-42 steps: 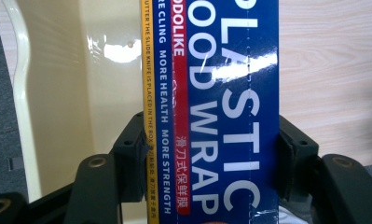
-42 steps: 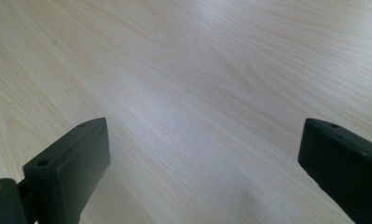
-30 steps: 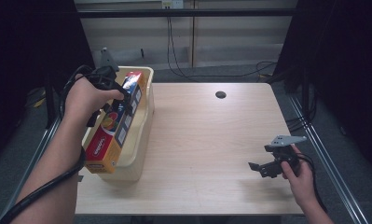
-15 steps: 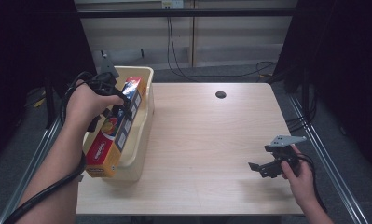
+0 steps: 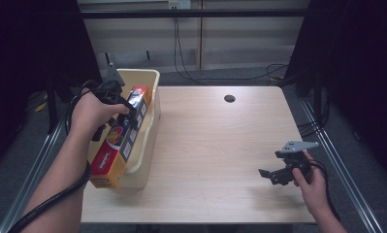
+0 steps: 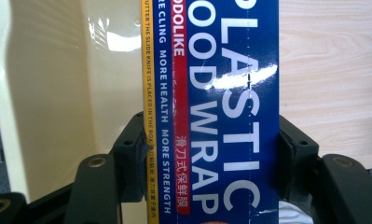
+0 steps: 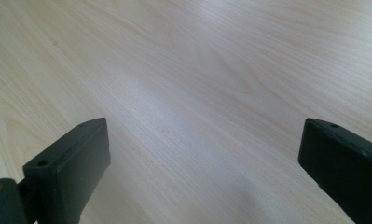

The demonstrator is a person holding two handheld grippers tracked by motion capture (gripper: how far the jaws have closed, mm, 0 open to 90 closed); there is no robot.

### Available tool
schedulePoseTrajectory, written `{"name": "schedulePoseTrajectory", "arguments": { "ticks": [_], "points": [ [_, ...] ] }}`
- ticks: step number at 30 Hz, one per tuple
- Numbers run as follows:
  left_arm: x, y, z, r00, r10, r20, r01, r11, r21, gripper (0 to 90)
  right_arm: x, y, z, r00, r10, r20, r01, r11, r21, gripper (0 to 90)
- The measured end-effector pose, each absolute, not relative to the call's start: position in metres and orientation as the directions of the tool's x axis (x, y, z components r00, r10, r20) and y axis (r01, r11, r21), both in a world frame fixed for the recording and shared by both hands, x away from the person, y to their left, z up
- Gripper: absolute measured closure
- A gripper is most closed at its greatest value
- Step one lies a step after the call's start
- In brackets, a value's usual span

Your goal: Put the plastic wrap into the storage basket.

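— What is gripped by the left gripper (image 6: 207,154)?

— A long box of plastic food wrap (image 6: 211,107) is clamped between its two black jaws, one on the yellow-edged side and one on the blue side, as seen in the left gripper view. The box is held near its upper end.

— What has been changed since a second ago?

— The box has been tilted further and brought slightly toward the table's left edge. In the high view its top end is now raised over the cream tub (image 5: 150,104), while its lower end is rested at the tub's near corner. The left hand (image 5: 91,114) has been carried a little lower over the tub's left wall.

— And the right gripper (image 5: 273,175)?

— It has been left where it was, near the table's near right corner, held low over the wood by the right hand (image 5: 312,182). Its jaws are spread wide with nothing between them; bare table (image 7: 197,84) is seen in the gap in the right gripper view.

— What else is found around?

— A dark round hole (image 5: 229,98) is set near the table's far edge. Cables (image 5: 181,48) are hung behind the table, and a black cable (image 5: 50,204) is trailed along the left forearm.

— Is anything obstructed?

— The tub's interior is largely covered by the box and the left hand.
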State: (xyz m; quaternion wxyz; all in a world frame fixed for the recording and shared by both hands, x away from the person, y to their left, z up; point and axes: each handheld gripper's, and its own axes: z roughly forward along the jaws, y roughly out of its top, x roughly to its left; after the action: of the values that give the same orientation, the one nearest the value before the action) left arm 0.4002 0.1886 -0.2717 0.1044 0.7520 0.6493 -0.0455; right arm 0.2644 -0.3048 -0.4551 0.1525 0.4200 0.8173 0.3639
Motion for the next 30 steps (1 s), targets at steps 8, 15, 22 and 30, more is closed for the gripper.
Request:
{"name": "schedulePoseTrajectory", "arguments": {
  "ticks": [8,15,22,30],
  "points": [
    [0.400,0.190,-0.279,0.142,0.968,-0.208,0.988,-0.126,0.085,40.5,0.264,-0.305,-0.455,-0.602,0.797,0.055,0.574,0.384,0.723,1.9],
    [0.400,0.190,-0.287,0.128,0.968,-0.216,0.991,-0.115,0.069,40.5,0.264,-0.306,-0.455,-0.600,0.798,0.060,0.574,0.378,0.727,1.9],
    [0.401,0.191,-0.295,0.125,0.967,-0.222,0.992,-0.116,0.053,40.4,0.264,-0.306,-0.455,-0.601,0.797,0.063,0.576,0.377,0.725,1.9],
    [0.402,0.191,-0.302,0.133,0.966,-0.220,0.991,-0.127,0.042,40.4,0.264,-0.306,-0.455,-0.602,0.796,0.060,0.572,0.378,0.728,1.9]
  ]
}}
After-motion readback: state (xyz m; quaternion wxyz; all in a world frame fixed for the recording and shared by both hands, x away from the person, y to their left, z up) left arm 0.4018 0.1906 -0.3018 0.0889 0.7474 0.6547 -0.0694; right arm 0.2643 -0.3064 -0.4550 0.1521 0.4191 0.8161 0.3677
